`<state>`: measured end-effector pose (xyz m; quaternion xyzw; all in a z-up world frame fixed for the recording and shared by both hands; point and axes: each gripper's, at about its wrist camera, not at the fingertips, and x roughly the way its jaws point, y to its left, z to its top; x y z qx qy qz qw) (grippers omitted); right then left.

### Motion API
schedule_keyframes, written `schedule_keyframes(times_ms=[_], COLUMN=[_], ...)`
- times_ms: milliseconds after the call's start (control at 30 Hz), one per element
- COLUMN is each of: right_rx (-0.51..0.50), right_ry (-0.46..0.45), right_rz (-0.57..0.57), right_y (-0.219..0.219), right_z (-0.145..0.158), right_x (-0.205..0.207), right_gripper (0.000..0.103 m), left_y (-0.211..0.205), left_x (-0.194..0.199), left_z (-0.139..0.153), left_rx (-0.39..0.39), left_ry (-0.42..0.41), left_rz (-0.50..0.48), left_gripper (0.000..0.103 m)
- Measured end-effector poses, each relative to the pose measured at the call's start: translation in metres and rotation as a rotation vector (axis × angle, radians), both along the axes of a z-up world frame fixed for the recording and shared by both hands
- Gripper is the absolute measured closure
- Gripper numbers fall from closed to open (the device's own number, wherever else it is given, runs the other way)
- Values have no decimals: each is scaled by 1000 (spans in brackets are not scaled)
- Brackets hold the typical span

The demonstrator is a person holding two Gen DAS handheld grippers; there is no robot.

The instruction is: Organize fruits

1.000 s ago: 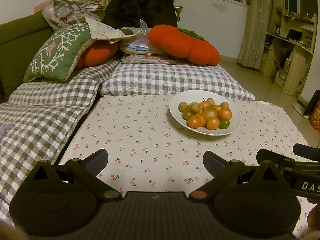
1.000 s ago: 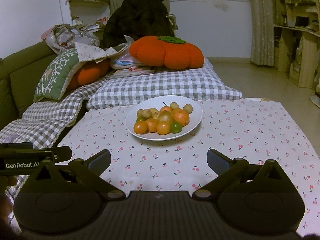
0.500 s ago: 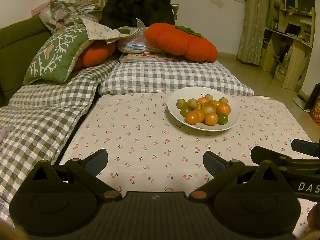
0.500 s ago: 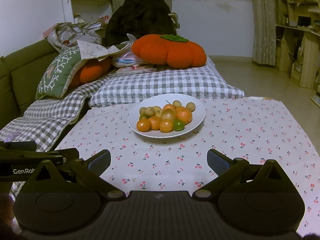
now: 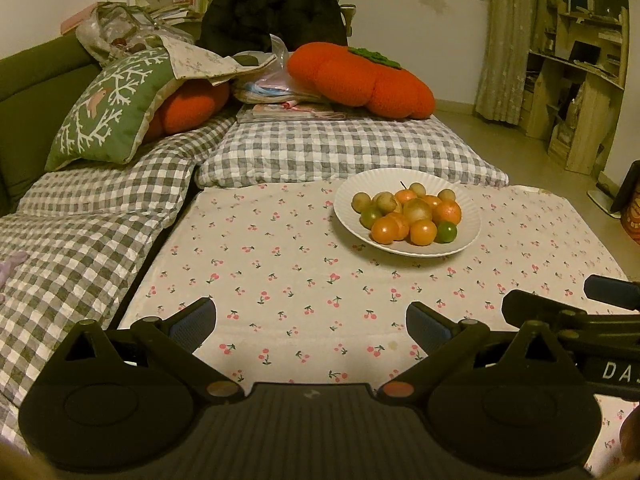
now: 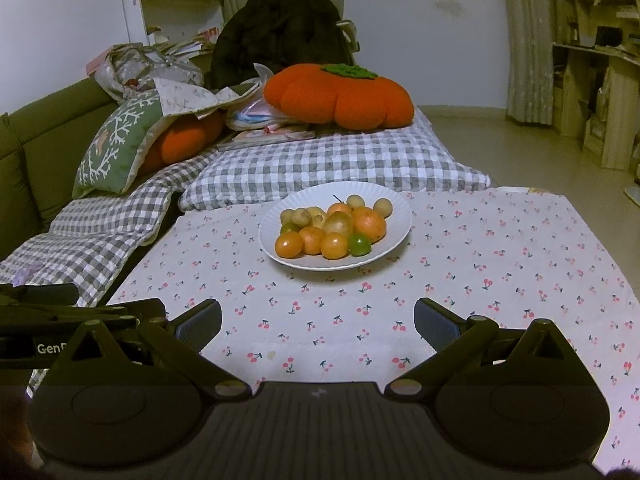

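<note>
A white ridged plate (image 5: 348, 204) (image 6: 400, 220) sits on the cherry-print cloth (image 5: 280, 272) (image 6: 500, 264). It holds a pile of small fruits (image 5: 404, 218) (image 6: 332, 230): orange ones, tan ones and green ones. My left gripper (image 5: 311, 322) is open and empty, well short of the plate, which lies ahead to its right. My right gripper (image 6: 318, 320) is open and empty, with the plate straight ahead. Each gripper shows at the edge of the other's view.
Grey checked cushions (image 5: 340, 152) (image 6: 320, 164) border the cloth at the back and left. An orange pumpkin pillow (image 5: 360, 80) (image 6: 340, 96) and a green pillow (image 5: 108, 108) lie behind. Wooden shelves (image 5: 572, 80) stand at the right.
Both grippers have drawn back and risen a little; the plate sits slightly higher and farther in both views. Both stay open.
</note>
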<state>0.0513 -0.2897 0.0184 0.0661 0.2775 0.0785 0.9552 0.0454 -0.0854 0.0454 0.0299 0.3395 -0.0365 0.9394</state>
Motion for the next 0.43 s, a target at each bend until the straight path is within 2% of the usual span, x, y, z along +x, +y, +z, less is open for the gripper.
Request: schedule_keyframes(times_ms=[433], right_rx=[17], right_ry=[12], right_rz=[-2], right_y=[1], right_z=[0], right_x=[0], right_gripper=[0], left_y=[1], left_x=[0], left_z=[-1], left_rx=[1], left_ry=[9], left_rz=[-9], left_gripper=[11])
